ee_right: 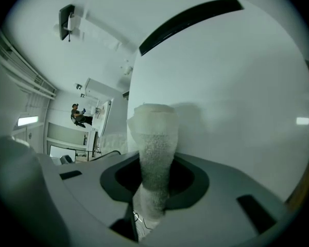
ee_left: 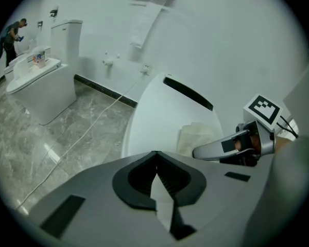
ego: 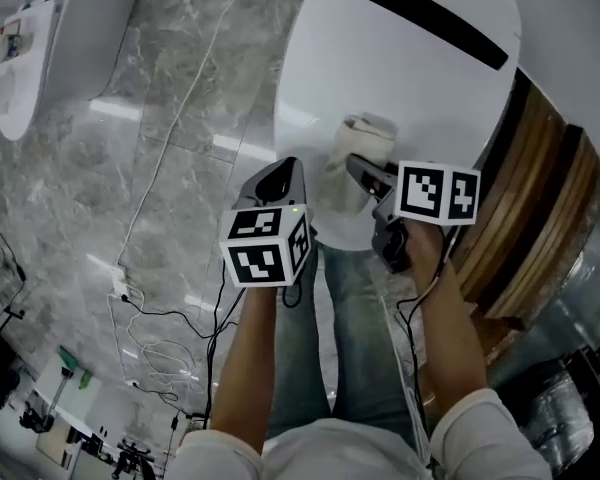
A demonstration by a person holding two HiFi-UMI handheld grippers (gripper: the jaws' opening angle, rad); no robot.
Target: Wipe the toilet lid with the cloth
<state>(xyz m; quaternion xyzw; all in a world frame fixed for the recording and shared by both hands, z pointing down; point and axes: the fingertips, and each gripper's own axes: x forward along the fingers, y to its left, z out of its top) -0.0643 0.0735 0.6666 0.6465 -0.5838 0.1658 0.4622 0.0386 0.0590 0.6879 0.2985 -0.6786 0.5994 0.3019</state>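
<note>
The white toilet lid [ego: 410, 88] is down, with a black strip [ego: 425, 18] across its far end; on its near part lies the pale cloth [ego: 360, 146], bunched into a thick roll and resting against the lid's surface; the right gripper [ego: 365, 176] points steeply down at it, its fingers closed on the cloth's near end, so the roll stands out between them toward the lid; the left gripper [ego: 280, 173] hangs just beside it at the lid's near left edge, fingers pressed together with nothing between them, and whether it touches the lid cannot be told; the grey marbled floor [ego: 100, 168] spreads to the left, crossed by a white cable [ego: 185, 108], with a second toilet [ego: 25, 58] well apart.
</note>
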